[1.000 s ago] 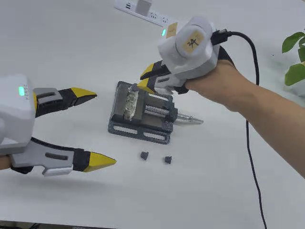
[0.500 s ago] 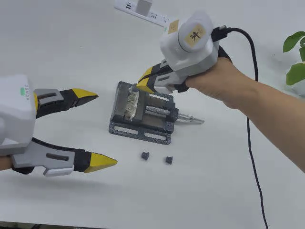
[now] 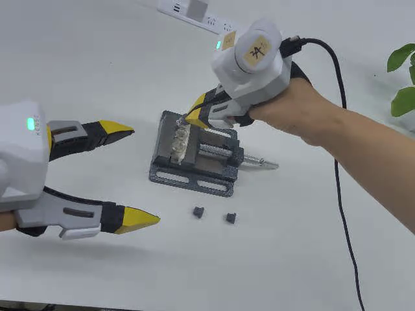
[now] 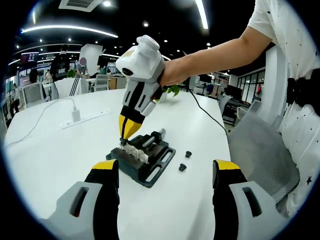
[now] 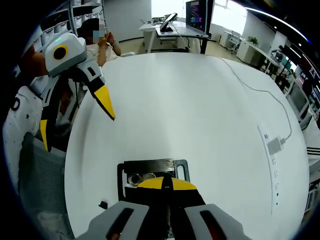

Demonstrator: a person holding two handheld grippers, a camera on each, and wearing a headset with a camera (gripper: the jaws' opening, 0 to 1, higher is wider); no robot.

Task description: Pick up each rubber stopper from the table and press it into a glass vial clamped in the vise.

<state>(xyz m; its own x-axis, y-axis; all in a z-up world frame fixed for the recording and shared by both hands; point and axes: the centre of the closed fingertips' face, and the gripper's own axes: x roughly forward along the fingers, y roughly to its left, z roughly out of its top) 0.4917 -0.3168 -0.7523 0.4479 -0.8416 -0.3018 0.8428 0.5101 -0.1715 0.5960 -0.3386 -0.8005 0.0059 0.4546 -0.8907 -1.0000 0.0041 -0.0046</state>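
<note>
White desk (image 3: 292,259). Left tongs (image 3: 146,175): spread wide, empty, hovering left of the vise. Right tongs (image 3: 186,116): closed on a dark stopper (image 4: 122,142), tips down at the vials. Vise (image 3: 188,178): mid-desk, clamping clear glass vials (image 3: 179,139) (count unclear). Loose stoppers (image 3: 198,211), (image 3: 230,218): two, on the desk near the vise.

Bright even overhead lighting, soft shadows, sharp focus, fisheye-warped edges
</note>
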